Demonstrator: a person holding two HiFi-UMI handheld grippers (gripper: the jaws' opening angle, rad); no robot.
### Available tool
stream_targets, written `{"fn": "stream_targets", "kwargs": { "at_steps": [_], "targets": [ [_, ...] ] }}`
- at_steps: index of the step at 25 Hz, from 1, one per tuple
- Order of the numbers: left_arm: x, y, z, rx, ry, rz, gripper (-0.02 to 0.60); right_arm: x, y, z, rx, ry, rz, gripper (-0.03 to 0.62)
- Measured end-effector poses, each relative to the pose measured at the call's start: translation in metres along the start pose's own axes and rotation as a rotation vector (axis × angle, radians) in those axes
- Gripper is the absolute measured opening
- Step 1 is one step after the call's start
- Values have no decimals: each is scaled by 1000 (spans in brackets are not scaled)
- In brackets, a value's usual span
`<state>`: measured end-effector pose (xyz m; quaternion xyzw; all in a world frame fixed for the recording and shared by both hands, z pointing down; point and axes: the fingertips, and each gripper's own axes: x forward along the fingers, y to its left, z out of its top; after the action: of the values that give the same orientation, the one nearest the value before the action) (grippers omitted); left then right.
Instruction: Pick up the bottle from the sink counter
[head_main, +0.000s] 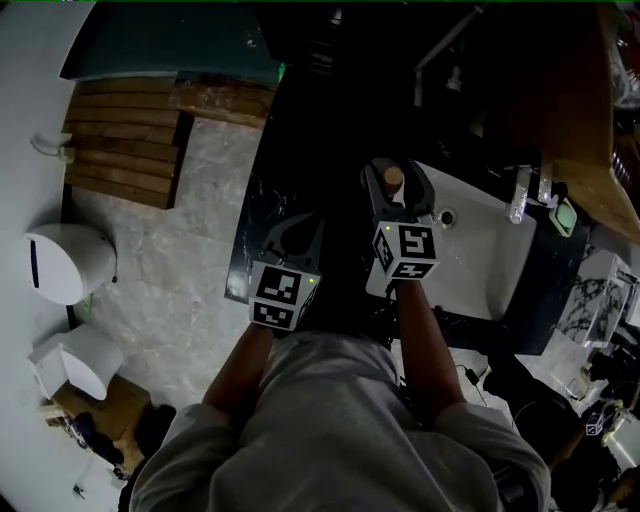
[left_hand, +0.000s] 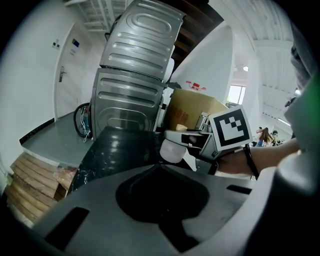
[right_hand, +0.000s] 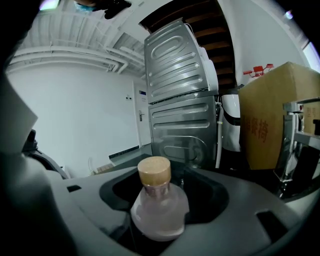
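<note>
R gripper (head_main: 394, 172) has its jaws spread as wide as they go w/ the bottle (right_hand: 159, 205) standing upright between them; pads sit either side of the frosted body and don't look clamped on it, so no grip yet. The cork cap (right_hand: 154, 171) pokes up above the jaws, roughly centred in the gap. Bottle stands on the dark counter (head_main: 262, 180), right by the edge of the white sink (head_main: 480, 250). L gripper (head_main: 295, 232) sits nearby to the left over the counter, jaws together, nothing in them
</note>
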<state>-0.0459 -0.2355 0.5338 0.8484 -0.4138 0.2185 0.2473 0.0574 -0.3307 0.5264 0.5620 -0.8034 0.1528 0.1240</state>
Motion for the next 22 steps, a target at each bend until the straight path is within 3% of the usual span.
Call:
{"fn": "stream_targets", "kwargs": {
  "at_steps": [22],
  "targets": [
    [-6,3,-1,0,-9,-3,12,-3,3,0,-35,-11,-49,214]
  ]
}}
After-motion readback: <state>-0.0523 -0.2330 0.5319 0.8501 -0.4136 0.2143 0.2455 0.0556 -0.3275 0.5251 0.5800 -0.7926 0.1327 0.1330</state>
